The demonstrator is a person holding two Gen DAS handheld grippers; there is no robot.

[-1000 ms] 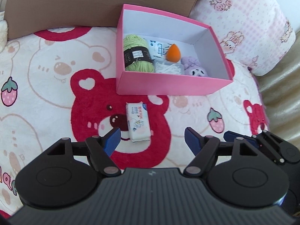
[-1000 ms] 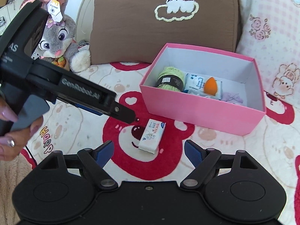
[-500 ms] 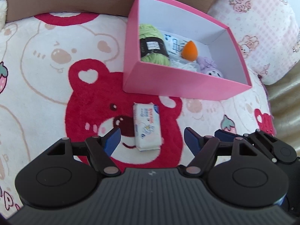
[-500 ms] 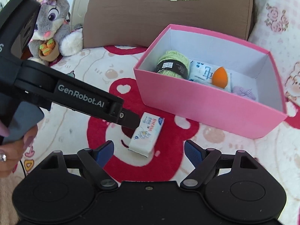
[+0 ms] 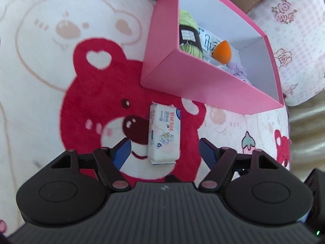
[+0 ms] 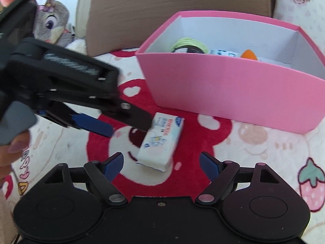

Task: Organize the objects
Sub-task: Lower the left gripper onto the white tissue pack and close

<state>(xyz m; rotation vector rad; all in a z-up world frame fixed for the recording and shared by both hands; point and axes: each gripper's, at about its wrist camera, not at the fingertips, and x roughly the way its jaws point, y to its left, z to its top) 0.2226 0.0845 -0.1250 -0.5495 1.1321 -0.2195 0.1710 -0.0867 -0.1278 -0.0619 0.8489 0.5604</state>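
A white tissue pack [image 5: 164,134] lies on the red bear blanket [image 5: 91,105], just in front of the pink box [image 5: 203,85]. My left gripper [image 5: 164,145] is open, low over the pack, with a blue pad on either side of its near end and not touching it. From the right wrist view the pack [image 6: 162,142] lies ahead of my open right gripper [image 6: 161,159], and the left gripper [image 6: 128,129] reaches in from the left over its far corner. The box [image 6: 233,89] holds green yarn [image 5: 189,20], an orange sponge [image 5: 221,51] and a purple item [image 5: 237,69].
A brown pillow [image 6: 162,10] stands behind the box, with a grey stuffed rabbit [image 6: 50,24] at the back left. A pink checked pillow [image 5: 294,30] lies to the right of the box. A person's hand [image 6: 12,146] holds the left gripper.
Both grippers have sunk toward the blanket and closed in on the tissue pack, which now sits between the left gripper's fingertips. The left gripper has rolled, so the box looks tilted.
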